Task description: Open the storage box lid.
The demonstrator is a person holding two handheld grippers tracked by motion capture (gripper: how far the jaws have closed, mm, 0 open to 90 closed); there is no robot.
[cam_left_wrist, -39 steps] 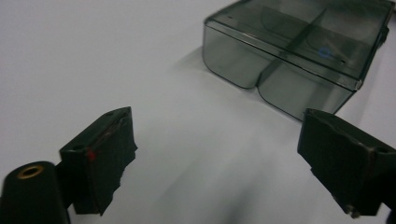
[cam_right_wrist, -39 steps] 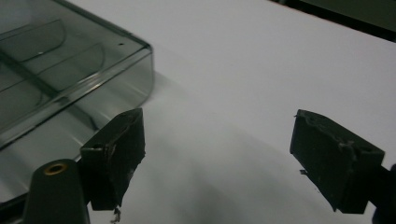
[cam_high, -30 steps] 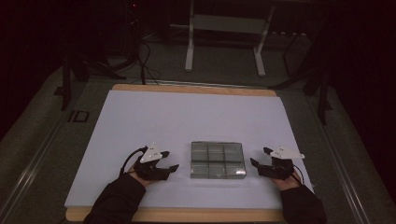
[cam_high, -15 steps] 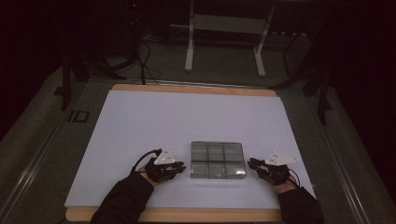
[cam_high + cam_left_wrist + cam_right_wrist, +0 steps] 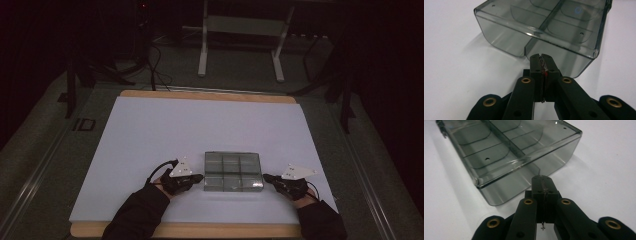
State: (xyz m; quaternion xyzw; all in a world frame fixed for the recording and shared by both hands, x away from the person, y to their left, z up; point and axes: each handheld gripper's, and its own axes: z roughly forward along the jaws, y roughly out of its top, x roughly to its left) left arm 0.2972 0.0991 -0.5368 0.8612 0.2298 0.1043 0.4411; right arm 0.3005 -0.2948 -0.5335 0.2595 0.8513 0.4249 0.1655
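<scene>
1. High view: clear compartment box [image 5: 233, 171] sits on the white table [image 5: 150, 130], near the person's edge, between the two grippers. Left gripper [image 5: 199, 177] is at the box's left end wall, right gripper [image 5: 267, 177] at its right end wall.
2. Left gripper view: jaws have just been closing and are now clenched pad to pad, nothing between them. Tip is at the box's [image 5: 544, 32] end wall, about at the centre divider; contact can't be confirmed.
3. Right gripper view: same story, jaws have just been closing, now clamped on nothing, tip at the opposite wall of the box [image 5: 509, 155].
4. Risks, my read:
 - Squeezing from both ends with closed tips gives tiny contact patches on slick plastic, so the box could pivot or pop out.
 - Uneven push would skate it sideways across the smooth table.
 - Tip riding above the rim could tilt it.
</scene>
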